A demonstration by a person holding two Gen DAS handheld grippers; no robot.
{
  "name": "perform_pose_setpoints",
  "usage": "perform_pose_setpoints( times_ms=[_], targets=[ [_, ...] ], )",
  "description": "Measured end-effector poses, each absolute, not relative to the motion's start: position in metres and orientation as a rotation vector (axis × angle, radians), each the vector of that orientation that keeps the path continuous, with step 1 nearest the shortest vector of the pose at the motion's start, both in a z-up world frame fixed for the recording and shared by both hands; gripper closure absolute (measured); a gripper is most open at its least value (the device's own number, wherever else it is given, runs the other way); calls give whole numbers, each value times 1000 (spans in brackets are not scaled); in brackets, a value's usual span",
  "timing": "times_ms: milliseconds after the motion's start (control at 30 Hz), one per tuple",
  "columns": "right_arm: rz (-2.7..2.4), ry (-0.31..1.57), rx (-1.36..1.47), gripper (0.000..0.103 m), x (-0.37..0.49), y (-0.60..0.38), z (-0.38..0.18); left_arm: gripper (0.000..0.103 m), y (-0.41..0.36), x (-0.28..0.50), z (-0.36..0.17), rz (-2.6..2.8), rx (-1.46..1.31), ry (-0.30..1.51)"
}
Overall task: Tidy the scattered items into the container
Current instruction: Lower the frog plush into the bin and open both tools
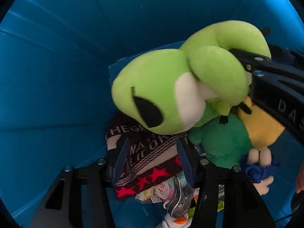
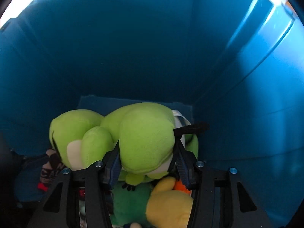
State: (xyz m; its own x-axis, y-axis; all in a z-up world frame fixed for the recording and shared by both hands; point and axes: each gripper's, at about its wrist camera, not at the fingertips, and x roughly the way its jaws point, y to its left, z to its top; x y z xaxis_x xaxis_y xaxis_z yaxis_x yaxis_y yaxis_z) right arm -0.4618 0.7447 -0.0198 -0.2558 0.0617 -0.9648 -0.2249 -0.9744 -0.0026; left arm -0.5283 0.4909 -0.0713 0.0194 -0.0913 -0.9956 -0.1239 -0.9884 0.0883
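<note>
Right gripper (image 2: pixel 147 163), jaws closing on the green frog plush (image 2: pixel 144 138), lowers it into the blue container (image 2: pixel 133 47) atop earlier toys; left gripper (image 1: pixel 151 163) straddles the knit cloth (image 1: pixel 152 157), grip uncertain.

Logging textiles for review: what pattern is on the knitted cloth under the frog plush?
Dark knitted cloth with red stars, white lettering, stripes; clearest in the left wrist view.

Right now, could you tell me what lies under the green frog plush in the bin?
Under the frog plush lie a striped knit cloth with red stars, a darker green-and-yellow plush and small packets. The bin floor beneath them is mostly hidden.
</note>
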Motion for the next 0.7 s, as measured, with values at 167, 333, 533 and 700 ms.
perform_pose_setpoints(
  times_ms=[167,333,533,700],
  targets=[
    [2307,233,-1813,54,-459,755,-33,52,495,-521,-74,2149,-2240,250],
    [2303,250,-1793,46,-453,756,-21,52,497,-510,-68,2150,-2246,241],
    [2280,218,-1772,44,-431,751,8,52,497,-490,-48,2191,-2217,224],
    [2250,202,-1777,40,-413,751,29,52,502,-479,-22,2218,-2172,216]
  ],
)
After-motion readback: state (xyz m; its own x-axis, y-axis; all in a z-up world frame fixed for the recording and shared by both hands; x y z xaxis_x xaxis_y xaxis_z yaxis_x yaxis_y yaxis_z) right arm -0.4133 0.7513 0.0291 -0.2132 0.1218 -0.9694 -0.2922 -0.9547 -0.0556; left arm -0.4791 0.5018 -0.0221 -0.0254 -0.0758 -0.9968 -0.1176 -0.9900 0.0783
